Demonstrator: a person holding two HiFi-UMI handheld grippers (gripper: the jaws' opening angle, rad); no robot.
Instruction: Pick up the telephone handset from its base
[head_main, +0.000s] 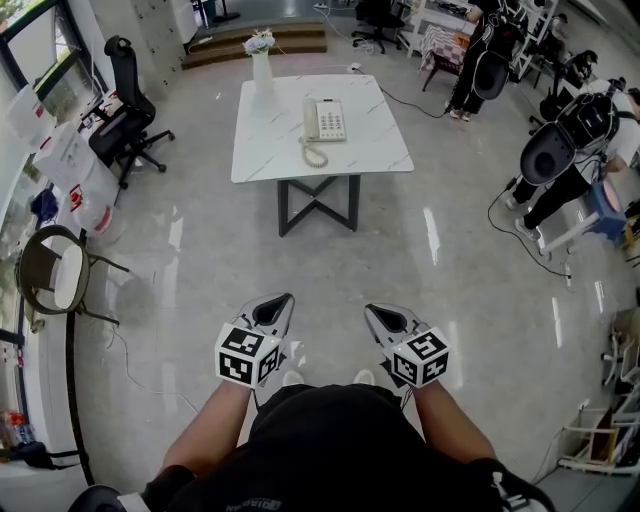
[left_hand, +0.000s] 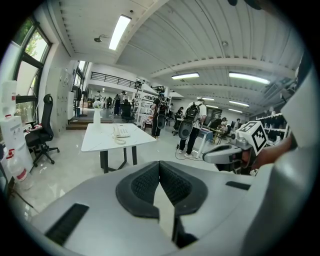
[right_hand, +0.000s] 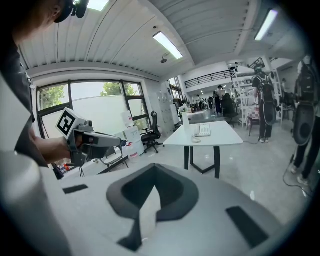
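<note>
Sitting on its base, the handset lies on the table at upper centre; left gripper and right gripper, lower centre, have jaws pressed together, holding nothing.

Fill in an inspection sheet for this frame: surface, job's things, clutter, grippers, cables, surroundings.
Surface: white square table on dark crossed legs, standing well ahead of the person on a glossy floor.
Job's things: telephone on the table; handset lying on its base, coiled cord looped toward the near edge.
Clutter: white vase with flowers at the table's far left corner; nothing else seen.
Grippers: left gripper and right gripper both shut and empty, held low, far from the table.
Cables: floor cable running right from the table; another by the bystanders.
Surroundings: black office chair, round chair, people at right.
</note>
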